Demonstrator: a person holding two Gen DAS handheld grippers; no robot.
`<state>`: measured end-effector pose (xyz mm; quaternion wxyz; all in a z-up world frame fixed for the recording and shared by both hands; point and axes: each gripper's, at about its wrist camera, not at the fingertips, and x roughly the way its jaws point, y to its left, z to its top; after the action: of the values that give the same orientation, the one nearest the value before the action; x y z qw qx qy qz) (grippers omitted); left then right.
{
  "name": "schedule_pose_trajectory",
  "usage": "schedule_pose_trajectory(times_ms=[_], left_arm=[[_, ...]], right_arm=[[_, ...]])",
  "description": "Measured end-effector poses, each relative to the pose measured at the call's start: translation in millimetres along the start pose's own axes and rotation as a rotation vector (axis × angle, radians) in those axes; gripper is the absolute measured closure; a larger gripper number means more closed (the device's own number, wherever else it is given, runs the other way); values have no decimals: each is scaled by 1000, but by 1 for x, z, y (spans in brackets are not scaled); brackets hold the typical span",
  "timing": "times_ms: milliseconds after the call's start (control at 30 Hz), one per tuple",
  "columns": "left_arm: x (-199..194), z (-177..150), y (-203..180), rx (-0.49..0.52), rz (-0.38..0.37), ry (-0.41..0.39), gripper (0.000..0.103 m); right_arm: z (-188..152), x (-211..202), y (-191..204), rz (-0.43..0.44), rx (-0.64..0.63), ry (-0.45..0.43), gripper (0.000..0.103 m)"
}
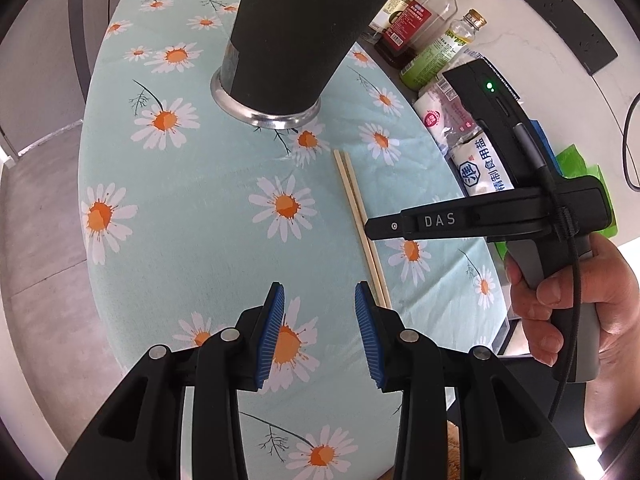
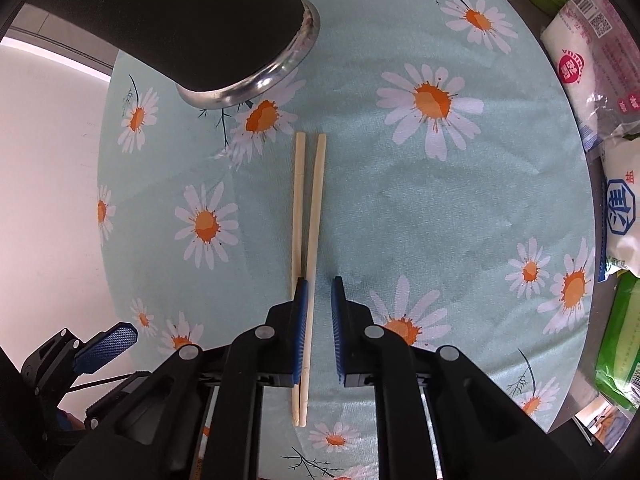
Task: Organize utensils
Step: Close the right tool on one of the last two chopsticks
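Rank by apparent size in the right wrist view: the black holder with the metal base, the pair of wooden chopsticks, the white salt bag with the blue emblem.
1. Black holder with the metal base, partly cropped and nearer the lens, so inflated.
2. Pair of wooden chopsticks, long but thin.
3. White salt bag with the blue emblem, cut off at the edge, so unsure against the chopsticks.

Surface: a table (image 1: 192, 184) under a pale green cloth printed with white and orange daisies.
Container: a black holder (image 1: 296, 36) with a metal base ring, standing on the cloth toward the far edge.
Chopsticks: a pale wooden pair of chopsticks (image 2: 306, 216) lying side by side mid-table, near the container, tips converging toward the near edge.
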<state>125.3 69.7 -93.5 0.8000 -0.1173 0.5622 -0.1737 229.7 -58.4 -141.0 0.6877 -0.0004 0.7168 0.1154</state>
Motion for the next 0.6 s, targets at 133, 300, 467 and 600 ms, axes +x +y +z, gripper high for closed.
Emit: schedule_pose_trajectory(times_ms=[133,300,467,600], left_arm=[[1,1,3,-3,-4,5,67],[1,1,7,-20,-8,-1,67],[0,0,11,-45,-12,2,67],[2,-1,9,-51,-8,8,67]], right_arm=[[-3,3,16,-67,4,5,90],[-3,10,39,-160,8,11,89],[-2,12,52,-178,22,16,97],[-3,11,52,-181,8,8,97]])
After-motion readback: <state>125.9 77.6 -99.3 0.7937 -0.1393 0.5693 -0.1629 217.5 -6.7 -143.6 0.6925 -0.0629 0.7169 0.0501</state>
